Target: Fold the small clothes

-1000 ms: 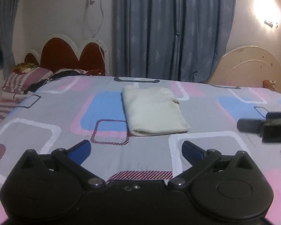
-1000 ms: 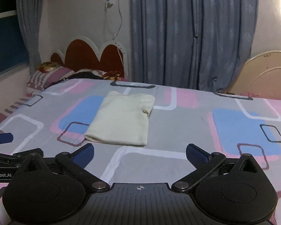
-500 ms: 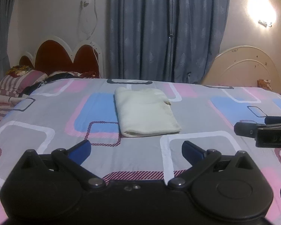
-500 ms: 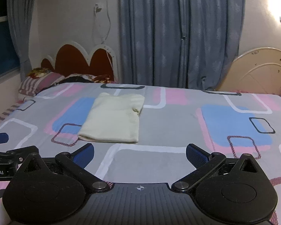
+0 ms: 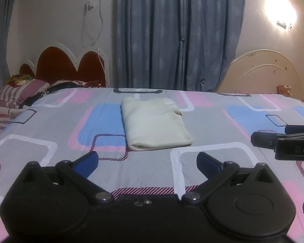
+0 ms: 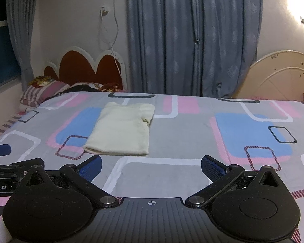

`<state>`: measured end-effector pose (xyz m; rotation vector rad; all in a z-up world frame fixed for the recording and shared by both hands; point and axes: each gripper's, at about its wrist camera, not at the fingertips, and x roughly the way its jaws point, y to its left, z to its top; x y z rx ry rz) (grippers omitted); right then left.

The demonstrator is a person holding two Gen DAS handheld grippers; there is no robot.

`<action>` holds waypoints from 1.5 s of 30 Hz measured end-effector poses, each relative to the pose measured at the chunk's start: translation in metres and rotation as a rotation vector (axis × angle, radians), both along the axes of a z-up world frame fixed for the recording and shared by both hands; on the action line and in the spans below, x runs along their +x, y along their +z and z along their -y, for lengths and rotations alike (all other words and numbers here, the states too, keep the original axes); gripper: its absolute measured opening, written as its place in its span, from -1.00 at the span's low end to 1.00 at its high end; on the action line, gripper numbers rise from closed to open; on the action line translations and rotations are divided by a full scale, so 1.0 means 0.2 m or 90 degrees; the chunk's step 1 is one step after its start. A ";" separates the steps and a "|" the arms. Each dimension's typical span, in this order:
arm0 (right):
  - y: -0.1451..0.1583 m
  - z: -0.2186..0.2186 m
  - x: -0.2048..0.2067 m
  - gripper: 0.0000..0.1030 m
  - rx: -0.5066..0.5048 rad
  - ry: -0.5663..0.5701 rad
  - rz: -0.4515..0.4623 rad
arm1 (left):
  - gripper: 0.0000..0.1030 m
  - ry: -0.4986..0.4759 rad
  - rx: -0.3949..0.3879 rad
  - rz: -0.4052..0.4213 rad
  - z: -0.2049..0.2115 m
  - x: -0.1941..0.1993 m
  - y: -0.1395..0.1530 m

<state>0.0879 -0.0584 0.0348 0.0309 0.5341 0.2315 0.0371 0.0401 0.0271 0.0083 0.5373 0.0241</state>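
Cream knit cloth (image 5: 155, 122), soft and folded into a flat rectangle with a rolled near edge, lies on the bed (image 5: 212, 125) at 12 o'clock of the left gripper (image 5: 147, 161) and 11 o'clock of the right gripper (image 6: 151, 165). Both grippers hang released, blue ribbed pads wide apart, well short of it, over the smooth sheet printed with rounded squares.

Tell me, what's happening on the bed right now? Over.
Left tool and right tool both open, empty, short of the cloth. Cream garment lies folded flat on the patterned bedspread. Nothing in the way.
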 end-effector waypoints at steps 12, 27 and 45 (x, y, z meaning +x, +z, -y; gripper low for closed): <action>0.01 -0.01 0.00 1.00 -0.001 0.002 -0.002 | 1.00 -0.010 0.007 -0.003 0.00 0.02 0.01; 0.01 0.00 0.04 1.00 -0.002 0.003 -0.005 | 1.00 -0.013 0.006 -0.005 0.00 0.03 0.00; 0.01 0.00 0.04 1.00 0.000 0.004 -0.006 | 0.99 -0.005 0.007 -0.014 -0.01 0.05 0.00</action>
